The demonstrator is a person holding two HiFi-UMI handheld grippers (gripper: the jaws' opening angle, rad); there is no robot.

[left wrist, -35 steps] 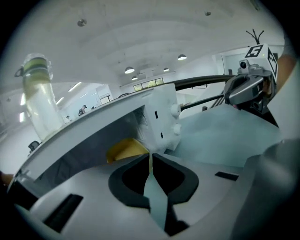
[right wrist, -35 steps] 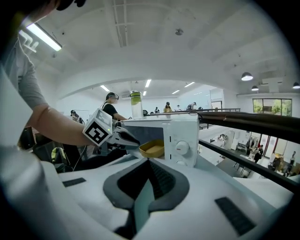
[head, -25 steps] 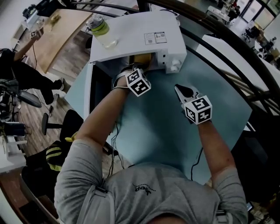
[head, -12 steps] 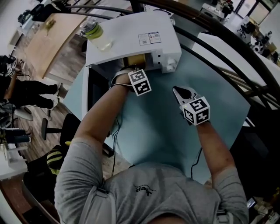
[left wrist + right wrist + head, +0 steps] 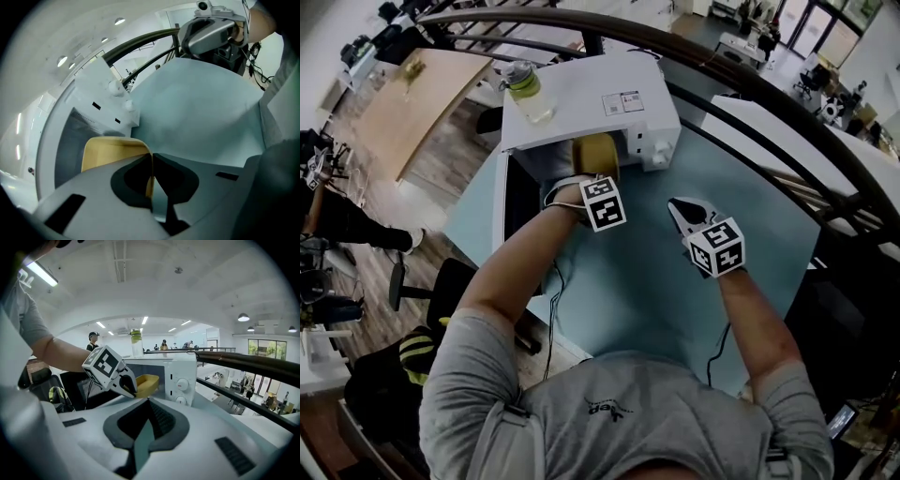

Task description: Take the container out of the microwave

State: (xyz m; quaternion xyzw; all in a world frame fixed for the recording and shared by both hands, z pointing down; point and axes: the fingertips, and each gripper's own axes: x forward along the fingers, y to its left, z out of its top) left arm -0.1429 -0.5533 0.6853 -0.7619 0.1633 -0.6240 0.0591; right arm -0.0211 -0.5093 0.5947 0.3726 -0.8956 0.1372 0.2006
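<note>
Yellow container (image 5: 596, 153) sits at mouth of white microwave (image 5: 614, 89), door (image 5: 499, 202) swung open. My left gripper (image 5: 152, 160) pinches container's thin side wall; jaws have just been closing on it. My right gripper (image 5: 148, 404) is pressed together, holding nothing, over teal table (image 5: 750, 216), apart from microwave. Green-lidded bottle (image 5: 528, 89) stands on microwave top.
</note>
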